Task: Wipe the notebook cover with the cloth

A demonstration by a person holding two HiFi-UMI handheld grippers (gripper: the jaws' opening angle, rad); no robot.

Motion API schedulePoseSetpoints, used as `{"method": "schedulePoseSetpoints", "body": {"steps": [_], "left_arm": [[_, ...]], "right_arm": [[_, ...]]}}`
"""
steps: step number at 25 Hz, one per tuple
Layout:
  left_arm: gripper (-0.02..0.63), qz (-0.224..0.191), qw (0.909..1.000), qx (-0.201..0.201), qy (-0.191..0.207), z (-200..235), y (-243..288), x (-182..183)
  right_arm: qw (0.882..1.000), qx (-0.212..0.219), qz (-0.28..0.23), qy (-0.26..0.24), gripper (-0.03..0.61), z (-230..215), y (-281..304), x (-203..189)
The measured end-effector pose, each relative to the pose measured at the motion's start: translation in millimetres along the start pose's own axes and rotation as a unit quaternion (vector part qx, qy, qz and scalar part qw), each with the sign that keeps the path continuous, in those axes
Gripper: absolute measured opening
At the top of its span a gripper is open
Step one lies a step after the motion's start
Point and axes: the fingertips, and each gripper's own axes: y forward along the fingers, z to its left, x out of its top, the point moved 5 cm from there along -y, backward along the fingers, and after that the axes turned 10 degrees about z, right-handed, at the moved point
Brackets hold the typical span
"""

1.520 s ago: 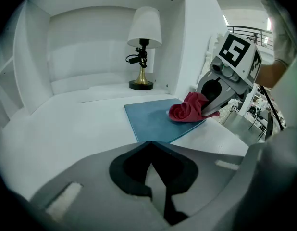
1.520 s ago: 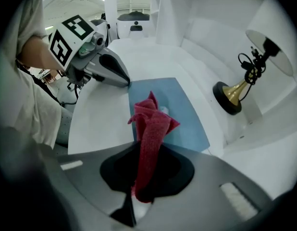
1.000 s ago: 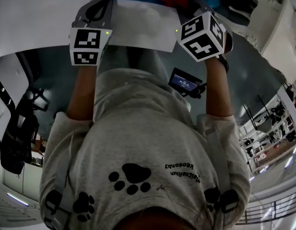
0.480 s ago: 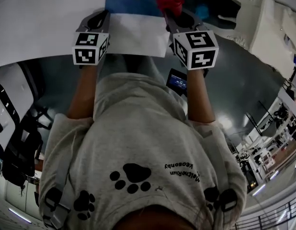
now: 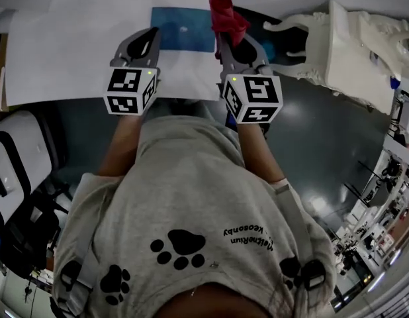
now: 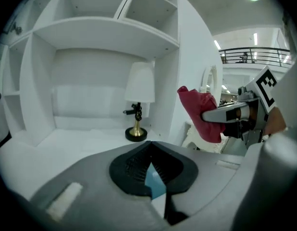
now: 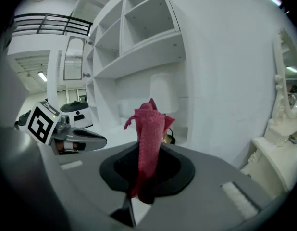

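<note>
Both grippers advanced toward the far blue notebook [image 5: 181, 28]; right gripper [image 5: 226, 40] clamps red cloth [image 5: 224, 12], left gripper [image 5: 151, 37] jaws together, empty. Approach step; next, lower cloth onto cover.

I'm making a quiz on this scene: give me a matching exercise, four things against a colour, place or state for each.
1 cloth
2 notebook
3 lamp
4 left gripper

A blue, lying flat
B white shade, in shelf unit
C jaws together, empty
D red, clamped in right gripper

Pairs: 1-D, 2-A, 3-B, 4-C
</note>
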Motion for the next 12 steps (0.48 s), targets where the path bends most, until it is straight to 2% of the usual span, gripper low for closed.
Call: {"method": "schedulePoseSetpoints", "body": {"steps": [6,12], "left_arm": [[-0.002,-0.109,0.9933,0.014,0.034,-21,-43,61],[-0.002,-0.204,0.9760,0.030,0.068,-42,-86,99]], "right_arm": [[0.995,-0.020,-0.096,-0.020,0.049,11,-35,40],[0.982,-0.034,-0.178,-0.048,0.049,24,-70,69]]}}
